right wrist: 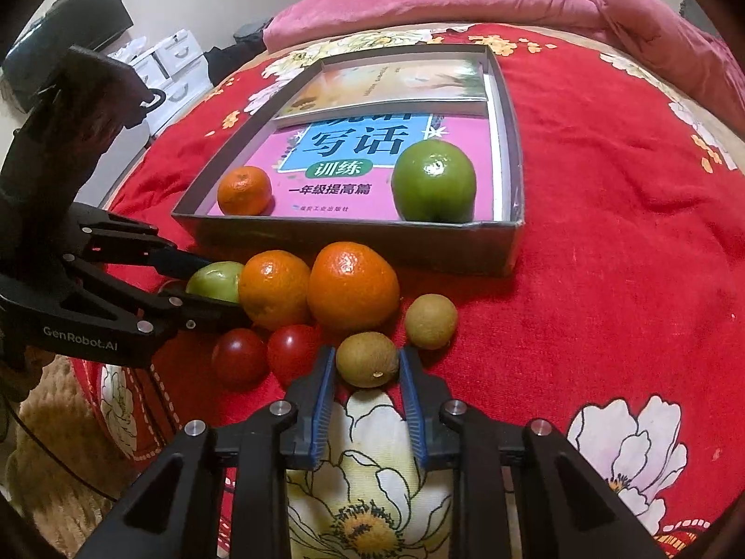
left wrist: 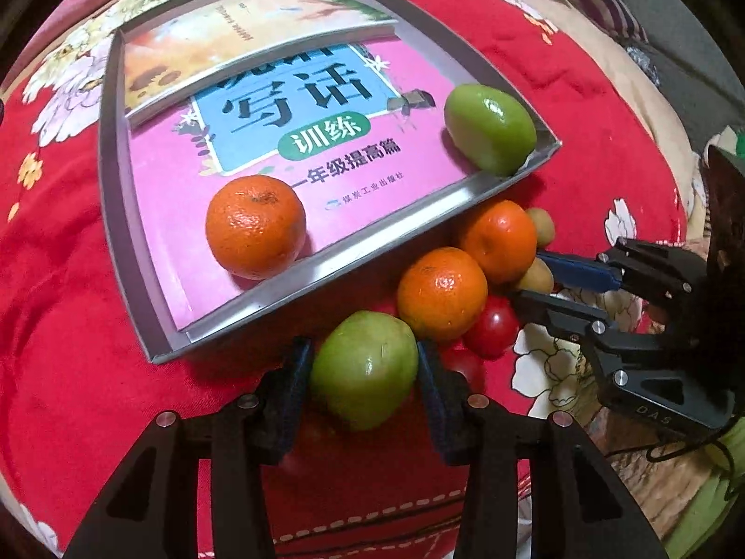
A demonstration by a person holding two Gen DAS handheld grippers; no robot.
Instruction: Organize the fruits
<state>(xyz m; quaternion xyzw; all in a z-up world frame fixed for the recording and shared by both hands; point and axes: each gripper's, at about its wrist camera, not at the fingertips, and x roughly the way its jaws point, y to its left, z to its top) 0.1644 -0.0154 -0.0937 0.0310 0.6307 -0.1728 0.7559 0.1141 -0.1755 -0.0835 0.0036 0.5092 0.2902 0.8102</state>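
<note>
Both tools pinch fruit: left tool [left wrist: 363,368] green apple [left wrist: 364,370], right tool [right wrist: 367,365] half-hidden kiwi [right wrist: 368,358].

Right gripper [right wrist: 368,368] fingers flank a kiwi [right wrist: 368,359] on the red blanket [right wrist: 605,279]; contact unclear.

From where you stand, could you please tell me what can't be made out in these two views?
- Left wrist view: the second red tomato is mostly hidden behind the left gripper and the green fruit between its fingers.
- Both views: the pink book has its title partly covered by the upper book.
- Either view: actual contact of the right gripper with the brown fruit.
</note>
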